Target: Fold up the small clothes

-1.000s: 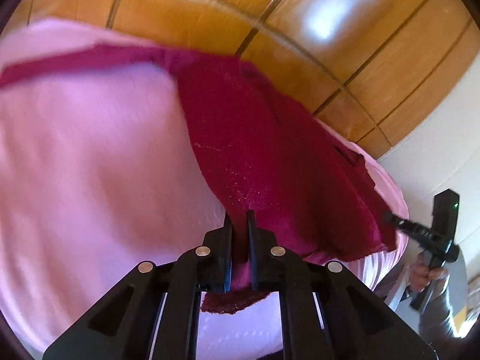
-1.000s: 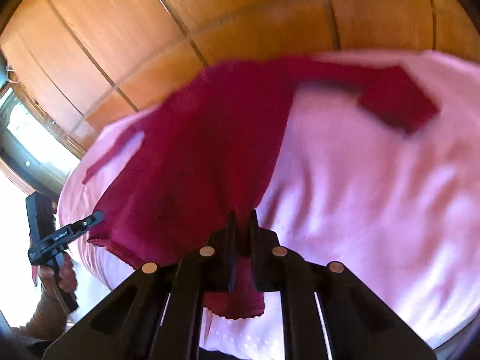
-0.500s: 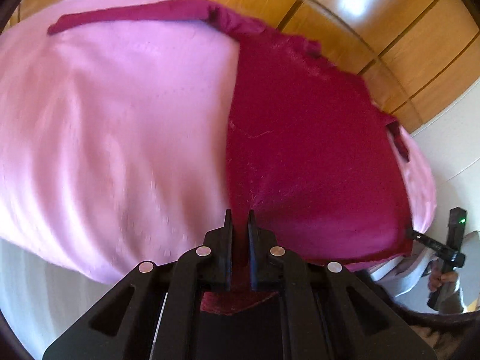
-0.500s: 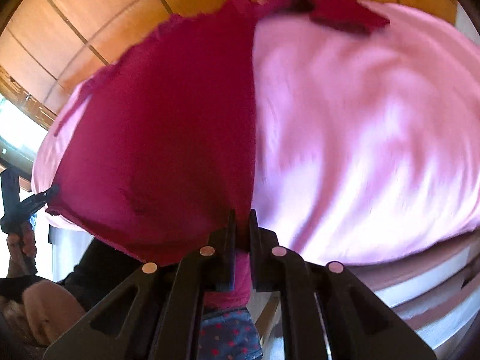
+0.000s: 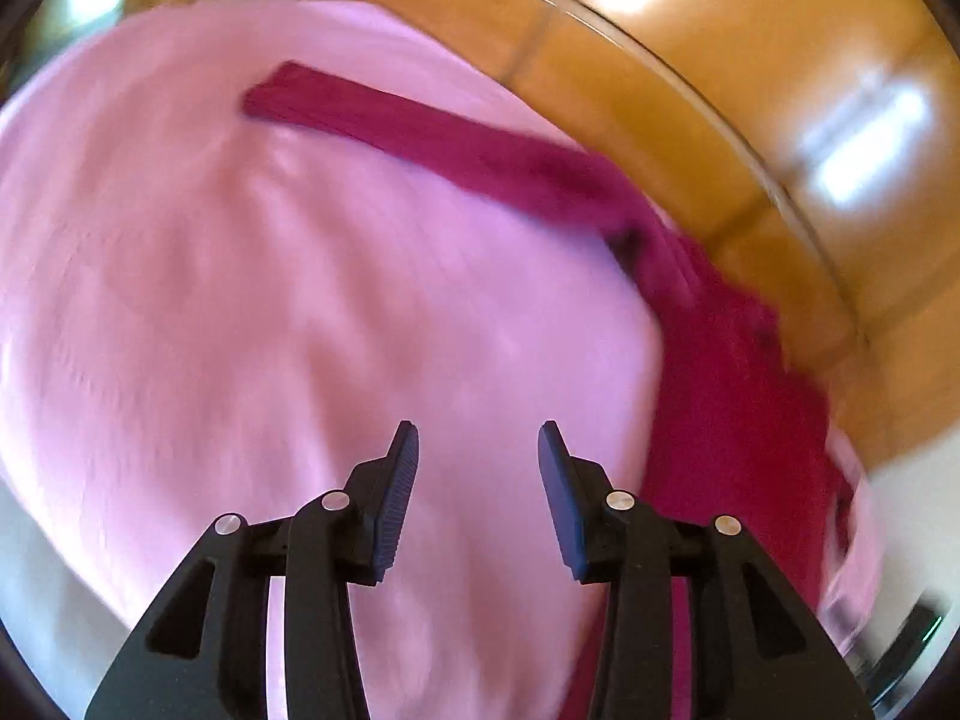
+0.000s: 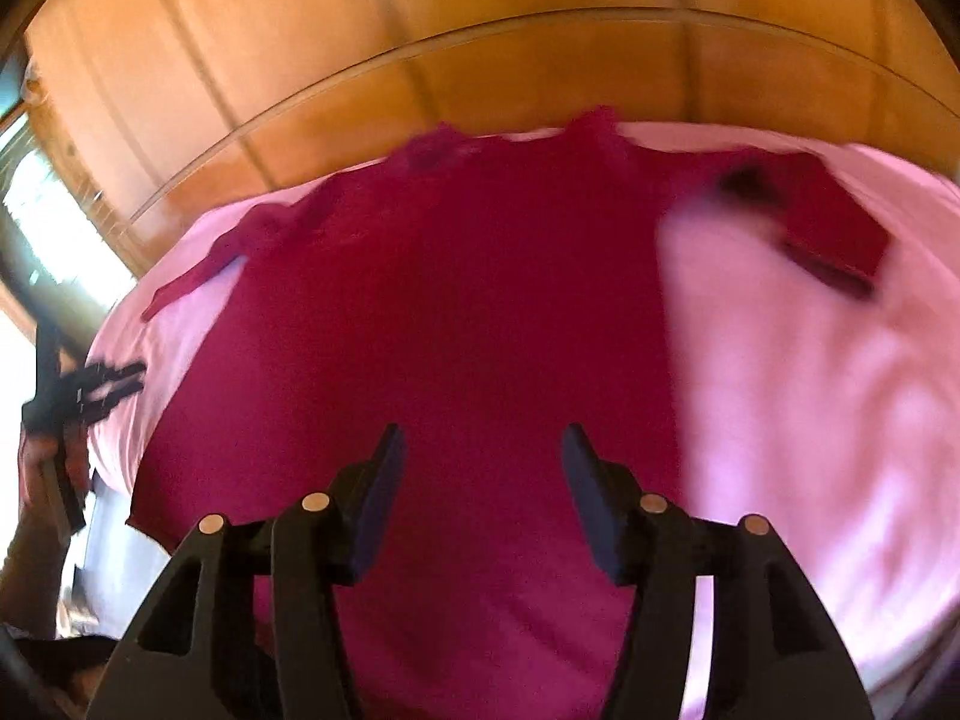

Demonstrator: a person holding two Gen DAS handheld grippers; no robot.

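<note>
1. Garment (image 6: 468,324): a dark magenta long-sleeved top, lying spread flat on a bed covered with a pale pink sheet (image 6: 810,396). Its hem is nearest the right wrist camera and its neckline is at the far edge, by a wall of orange wooden panels (image 6: 420,42). It looks soft, light and limp, so it will likely sag and crease wherever it is not supported. It should not slip once pinched.

2. Sleeves: one sleeve (image 5: 420,126) stretches out straight across the sheet in the left wrist view. The other sleeve (image 6: 198,270) trails out thinly toward the far side of the bed. Judging from this layout, a cuff or a shoulder corner would be a sensible place to take hold for folding a sleeve inward. A single layer should be pinched, without catching the sheet underneath.

3. Right gripper (image 6: 480,450): it tilts steeply down over the body of the top, near the hem. Its jaws are opening and stand apart, with nothing pinched between the pads.

4. Left gripper (image 5: 477,447): it also tilts steeply down, over bare pink sheet, with the garment's side edge just beside it. Its jaws are opening and empty. Both views are motion-blurred.

5. A hand (image 6: 48,456) holding the left gripper's handle shows at the edge of the right wrist view.
</note>
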